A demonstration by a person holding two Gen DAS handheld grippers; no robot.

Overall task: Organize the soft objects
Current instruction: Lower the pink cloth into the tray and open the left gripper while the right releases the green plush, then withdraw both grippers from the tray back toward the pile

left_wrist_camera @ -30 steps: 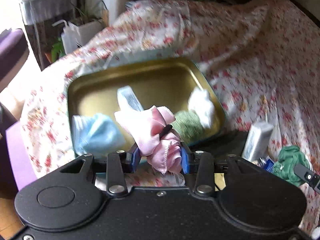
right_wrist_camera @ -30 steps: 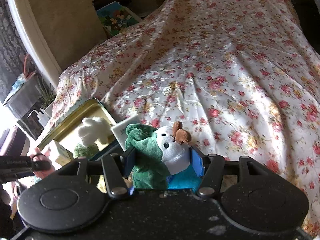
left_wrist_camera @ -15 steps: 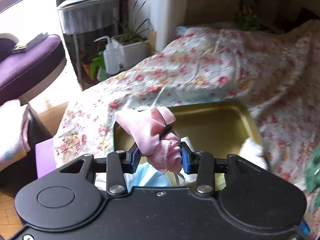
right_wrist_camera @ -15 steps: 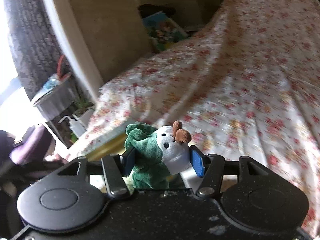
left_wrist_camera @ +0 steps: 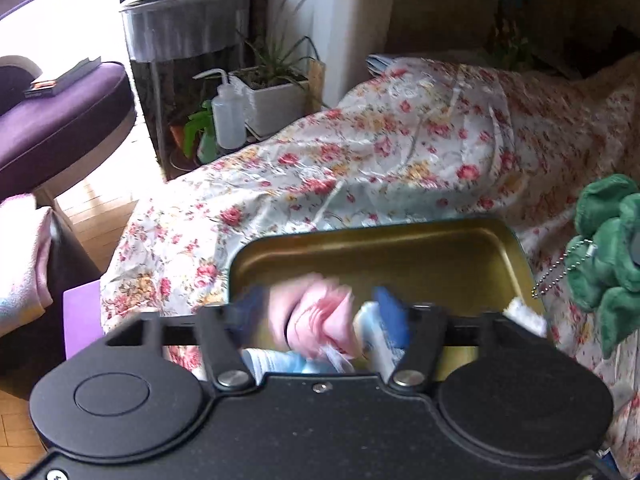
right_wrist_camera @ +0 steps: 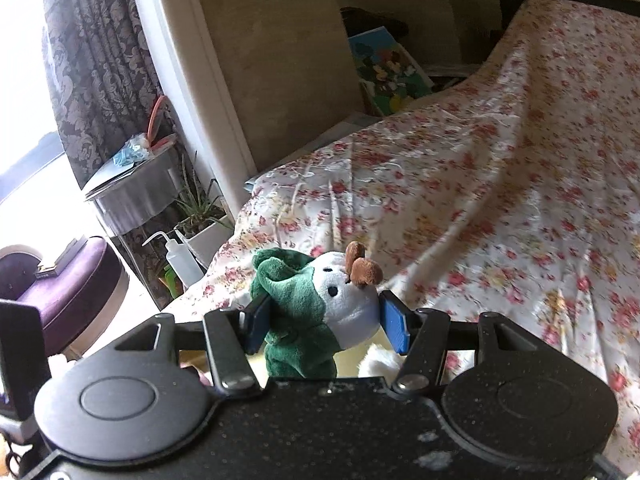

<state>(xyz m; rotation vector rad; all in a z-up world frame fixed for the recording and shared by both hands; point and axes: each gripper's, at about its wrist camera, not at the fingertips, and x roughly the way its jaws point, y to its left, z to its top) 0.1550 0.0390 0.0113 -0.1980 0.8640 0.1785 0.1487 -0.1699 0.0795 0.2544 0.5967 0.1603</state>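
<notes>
Pink cloth (left_wrist_camera: pixel 316 320), satiny and crumpled, sits blurred between the pads of the left claw (left_wrist_camera: pixel 320 322), whose jaws are opening; it looks let go, dropping toward the gold metal tray (left_wrist_camera: pixel 400 248) directly beneath on the flowered bed (left_wrist_camera: pixel 360 168). Right claw (right_wrist_camera: pixel 322 320) is clenched on a plush toy (right_wrist_camera: pixel 320 308), green and white fleece with brown ears, upright; the tray probably lies just below it, mostly hidden.
</notes>
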